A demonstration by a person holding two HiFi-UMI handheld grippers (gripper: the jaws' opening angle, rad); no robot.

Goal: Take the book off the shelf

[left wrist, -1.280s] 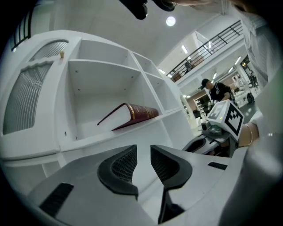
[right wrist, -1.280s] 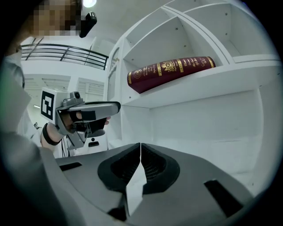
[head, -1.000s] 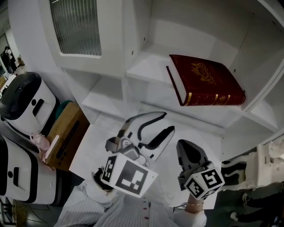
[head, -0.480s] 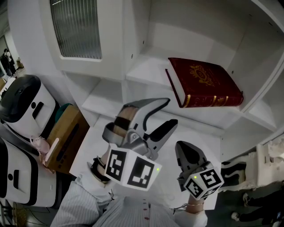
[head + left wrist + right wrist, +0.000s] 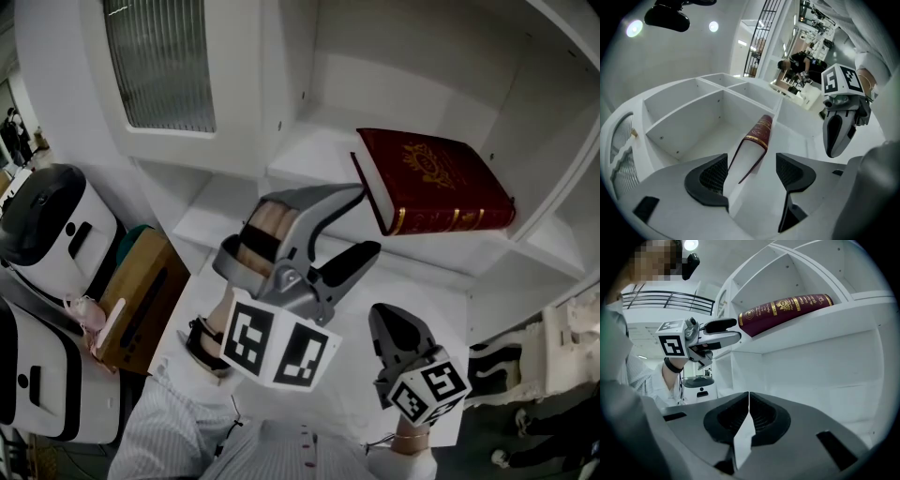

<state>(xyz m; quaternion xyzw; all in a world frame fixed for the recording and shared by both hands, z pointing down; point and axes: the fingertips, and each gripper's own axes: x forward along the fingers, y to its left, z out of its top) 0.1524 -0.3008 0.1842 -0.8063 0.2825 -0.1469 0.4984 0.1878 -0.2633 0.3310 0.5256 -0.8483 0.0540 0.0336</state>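
Shelving (image 5: 309,150) in white is filling the head view, and the dark red book (image 5: 431,183) is lying flat on one of its boards, gilt cover facing up. The left gripper (image 5: 361,223) is reaching in just below the book's near corner, its jaws opening. The right gripper (image 5: 392,323) is hanging well below the book, lower in the frame.

In the left gripper view the two dark pads (image 5: 712,176) are standing wide apart and parting further. The book (image 5: 757,136) is showing in the gap beyond them (page edge toward the camera), and neither pad is pressing on it. The right gripper (image 5: 836,136) is hovering to the right of the book.

In the right gripper view that gripper's own jaws (image 5: 749,416) are sitting closed together with nothing between them. The book (image 5: 787,308) is resting above, on the shelf board (image 5: 811,329), spine facing out. The left gripper (image 5: 724,331) is pointing its jaw tips at the book's left end, just beside it.
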